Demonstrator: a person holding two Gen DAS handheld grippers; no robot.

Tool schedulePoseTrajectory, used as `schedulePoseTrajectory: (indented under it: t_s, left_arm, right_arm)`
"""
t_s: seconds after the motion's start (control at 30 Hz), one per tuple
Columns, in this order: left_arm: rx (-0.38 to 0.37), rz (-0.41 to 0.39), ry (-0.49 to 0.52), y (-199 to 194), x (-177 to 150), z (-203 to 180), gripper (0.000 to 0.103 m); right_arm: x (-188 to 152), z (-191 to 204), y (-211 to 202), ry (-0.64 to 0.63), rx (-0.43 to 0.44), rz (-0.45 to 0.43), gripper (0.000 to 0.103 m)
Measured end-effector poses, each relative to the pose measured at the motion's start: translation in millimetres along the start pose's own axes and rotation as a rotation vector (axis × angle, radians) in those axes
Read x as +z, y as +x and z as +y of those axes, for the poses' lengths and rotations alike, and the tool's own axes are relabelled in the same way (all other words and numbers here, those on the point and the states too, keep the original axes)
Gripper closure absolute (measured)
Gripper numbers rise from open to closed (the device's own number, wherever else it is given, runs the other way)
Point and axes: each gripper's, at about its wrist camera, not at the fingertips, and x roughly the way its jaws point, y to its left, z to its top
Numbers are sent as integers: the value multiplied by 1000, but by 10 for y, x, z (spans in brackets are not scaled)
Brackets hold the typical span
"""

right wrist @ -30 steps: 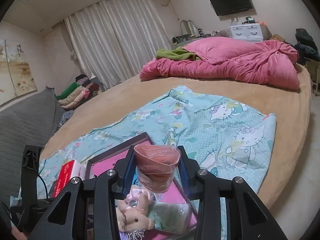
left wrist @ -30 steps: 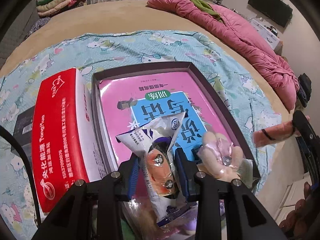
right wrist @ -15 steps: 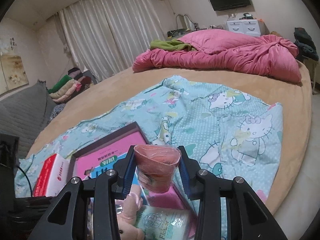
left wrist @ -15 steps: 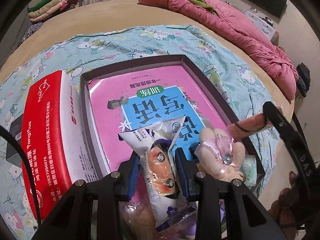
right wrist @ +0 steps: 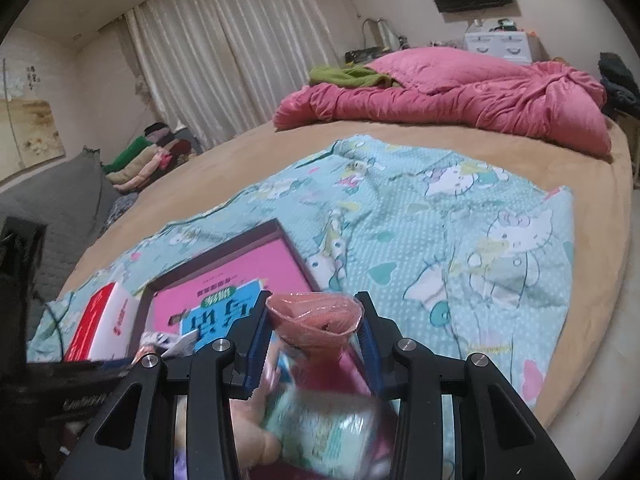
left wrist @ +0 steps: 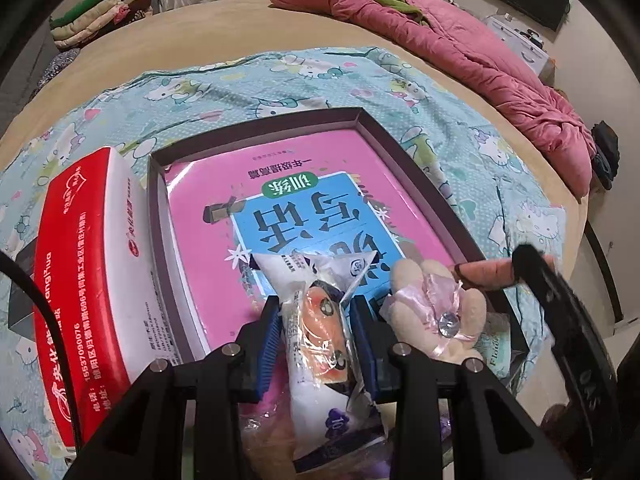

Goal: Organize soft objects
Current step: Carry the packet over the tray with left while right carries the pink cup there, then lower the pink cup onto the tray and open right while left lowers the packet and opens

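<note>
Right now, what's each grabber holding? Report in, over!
Left gripper: jaws shut on white toy packet. Right gripper: jaws shut on pink wrapped roll. Both over dark tray; plush bunny lying in its near corner.

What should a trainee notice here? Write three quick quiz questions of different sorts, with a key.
1. True or false: the left tongs are shut on a white packet.
2. Multiple choice: the red box lies (A) inside the tray, (B) outside the tray, by its wall, (C) on the pink quilt.
3. Fill in: the right tongs grip a pink ____.

Key: 1 true. 2 B. 3 roll. The roll is wrapped in clear film; the plush toy lies in the tray's near corner, on the pink book.
</note>
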Motion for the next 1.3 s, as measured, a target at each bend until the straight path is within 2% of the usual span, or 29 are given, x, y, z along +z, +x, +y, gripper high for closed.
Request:
schedulePoseTrajectory:
  t_s: [0.33, 0.53, 0.57, 0.63, 0.77, 0.9, 0.97, 1.03, 1.17, 1.3]
  left_arm:
    - [-23, 18, -3, -16, -36, -6, 68]
    - [-26, 29, 5, -8, -54, -29, 67]
    - [-24, 32, 5, -4, -55, -31, 67]
    - [-25, 37, 6, 2, -57, -38, 67]
    - [-26, 46, 15, 14, -74, -67, 64]
    - [-32, 48, 19, 4, -89, -78, 63]
    - [-34, 50, 18, 1, -95, -76, 63]
    - [-42, 49, 12, -12, -102, -68, 60]
    - [-58, 43, 1, -52, -112, -43, 50]
    - [-77, 39, -11, -87, -113, -21, 47]
  right_arm:
    - [-172, -73, 35, 59, 45, 116, 59]
    - [-213, -73, 94, 67, 49, 139, 59]
    - [-215, -80, 93, 71, 48, 139, 59]
    - [-216, -92, 83, 81, 49, 139, 52]
    - [-199, -104, 67, 94, 54, 136, 51]
    - [-159, -109, 20, 106, 56, 121, 42]
    - [-139, -116, -8, 113, 60, 114, 41]
    - [-126, -120, -36, 119, 64, 110, 39]
    - [-109, -110, -81, 121, 62, 104, 35]
    - [-88, -92, -121, 124, 63, 100, 34]
